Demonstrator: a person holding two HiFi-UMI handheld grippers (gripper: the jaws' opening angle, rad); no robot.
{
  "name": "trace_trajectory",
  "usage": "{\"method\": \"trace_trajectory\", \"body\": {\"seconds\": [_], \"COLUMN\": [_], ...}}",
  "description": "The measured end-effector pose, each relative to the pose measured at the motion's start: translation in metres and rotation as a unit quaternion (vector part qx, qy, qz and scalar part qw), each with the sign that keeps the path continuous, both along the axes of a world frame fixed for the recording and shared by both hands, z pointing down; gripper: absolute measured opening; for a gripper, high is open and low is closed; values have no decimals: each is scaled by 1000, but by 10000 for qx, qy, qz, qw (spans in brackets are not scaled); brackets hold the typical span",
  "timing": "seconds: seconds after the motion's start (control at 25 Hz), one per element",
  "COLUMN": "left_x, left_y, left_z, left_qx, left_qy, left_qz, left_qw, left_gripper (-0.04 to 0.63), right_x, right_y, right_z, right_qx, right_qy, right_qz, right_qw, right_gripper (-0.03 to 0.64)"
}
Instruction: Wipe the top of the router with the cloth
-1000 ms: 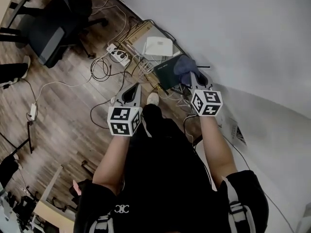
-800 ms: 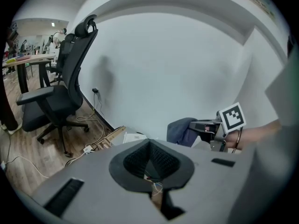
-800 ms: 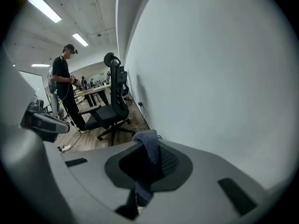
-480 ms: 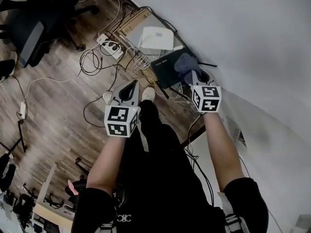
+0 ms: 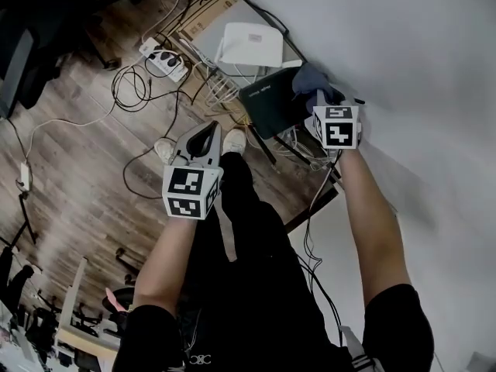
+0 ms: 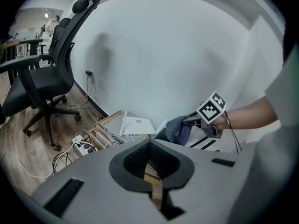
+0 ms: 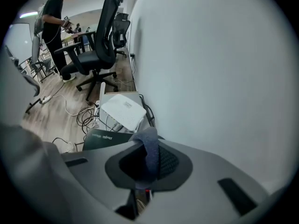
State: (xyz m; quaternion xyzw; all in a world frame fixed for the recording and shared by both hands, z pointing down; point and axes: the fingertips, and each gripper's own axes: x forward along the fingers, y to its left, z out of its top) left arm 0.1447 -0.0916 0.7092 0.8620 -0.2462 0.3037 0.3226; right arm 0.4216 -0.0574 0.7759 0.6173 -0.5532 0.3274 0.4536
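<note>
Two routers sit on the floor by the wall: a white router and, nearer me, a black router. My right gripper is shut on a blue-grey cloth. The cloth hangs over the black router's far right edge, close to the wall. My left gripper is shut with nothing in it, held above the floor left of the black router.
A white power strip and tangled cables lie left of the routers. A flat wooden board lies under them. My shoe stands near the black router. An office chair and a standing person are farther off.
My right gripper has carried the cloth farther out toward the wall, across the black router. The left gripper has stayed shut and held roughly in place.
</note>
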Motion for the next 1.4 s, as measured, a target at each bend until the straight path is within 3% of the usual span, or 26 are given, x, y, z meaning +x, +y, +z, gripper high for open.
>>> {"method": "trace_trajectory", "body": {"seconds": [0.52, 0.92, 1.08, 1.4], "left_x": [-8, -20, -29, -40], "left_y": [9, 8, 1, -5], "left_z": [53, 60, 64, 63], "left_qx": [-180, -221, -217, -208], "left_qy": [-192, -291, -326, -281], "left_qz": [184, 419, 377, 354], "left_qw": [9995, 9985, 9985, 9988], "left_gripper": [-6, -6, -6, -6], "right_x": [21, 24, 7, -44], "right_y": [-6, -10, -12, -10], "right_z": [91, 121, 123, 121], "right_qx": [-874, -907, -770, -901], "right_qy": [310, 186, -81, -334], "right_qz": [-188, 26, 93, -380], "right_qw": [9955, 9957, 9970, 9946], "right_gripper": [12, 12, 12, 12]}}
